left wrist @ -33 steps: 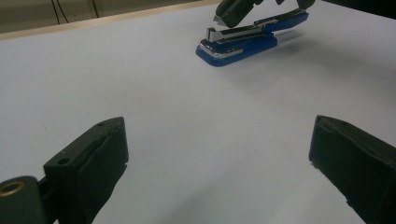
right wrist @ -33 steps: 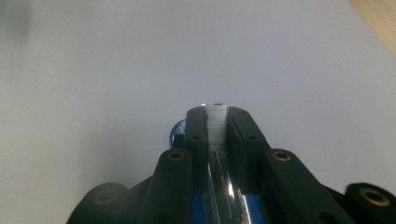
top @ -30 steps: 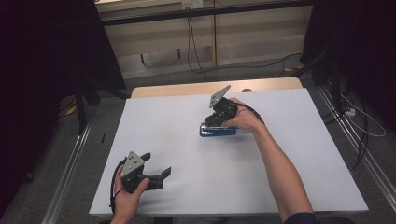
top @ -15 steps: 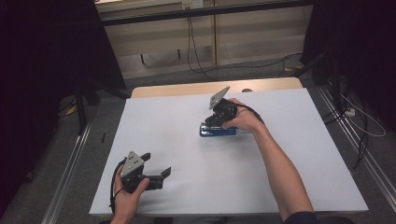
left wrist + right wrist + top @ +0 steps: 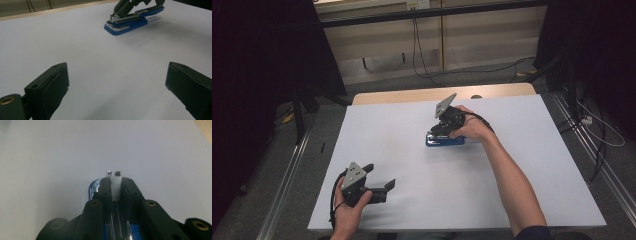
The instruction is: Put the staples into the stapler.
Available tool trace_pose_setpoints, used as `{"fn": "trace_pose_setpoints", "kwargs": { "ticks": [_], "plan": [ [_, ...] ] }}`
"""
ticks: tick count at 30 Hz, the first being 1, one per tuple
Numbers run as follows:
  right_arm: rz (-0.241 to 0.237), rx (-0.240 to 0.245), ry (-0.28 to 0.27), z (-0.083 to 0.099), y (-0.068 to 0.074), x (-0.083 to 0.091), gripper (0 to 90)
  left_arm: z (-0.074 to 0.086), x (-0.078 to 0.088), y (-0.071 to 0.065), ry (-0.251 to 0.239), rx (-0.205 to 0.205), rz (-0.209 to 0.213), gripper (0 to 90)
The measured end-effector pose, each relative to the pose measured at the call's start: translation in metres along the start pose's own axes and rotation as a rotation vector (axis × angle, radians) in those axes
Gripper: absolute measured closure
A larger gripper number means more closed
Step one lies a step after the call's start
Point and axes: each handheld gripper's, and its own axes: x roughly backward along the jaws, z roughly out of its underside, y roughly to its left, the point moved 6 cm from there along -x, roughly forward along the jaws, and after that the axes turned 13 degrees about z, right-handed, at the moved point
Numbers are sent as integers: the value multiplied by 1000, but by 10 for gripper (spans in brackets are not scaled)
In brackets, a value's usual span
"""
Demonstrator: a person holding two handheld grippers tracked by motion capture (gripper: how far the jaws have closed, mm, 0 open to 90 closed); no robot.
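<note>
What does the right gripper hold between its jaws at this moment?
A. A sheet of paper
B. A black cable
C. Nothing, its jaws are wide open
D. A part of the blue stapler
D: in the right gripper view, the right gripper has its jaws closed on the metal top part of the blue stapler, which lies on the white table.
</note>
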Motion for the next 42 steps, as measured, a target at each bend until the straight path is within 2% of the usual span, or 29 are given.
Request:
{"fn": "trace_pose_setpoints", "kwargs": {
  "ticks": [8,30,35,37,42],
  "plan": [
    [8,11,-5,-2,1,-2,791,0,0,0,2,-3,0,52],
    [17,-38,-9,-1,-1,0,752,0,0,-1,5,-4,5,55],
    [27,-50,-12,-2,-2,1,713,0,0,-1,3,-4,5,55],
    [51,-78,-14,-2,-5,1,625,0,0,-1,2,-1,4,55],
    [54,-107,-11,0,-5,2,582,0,0,0,3,-4,5,55]
  ]
}}
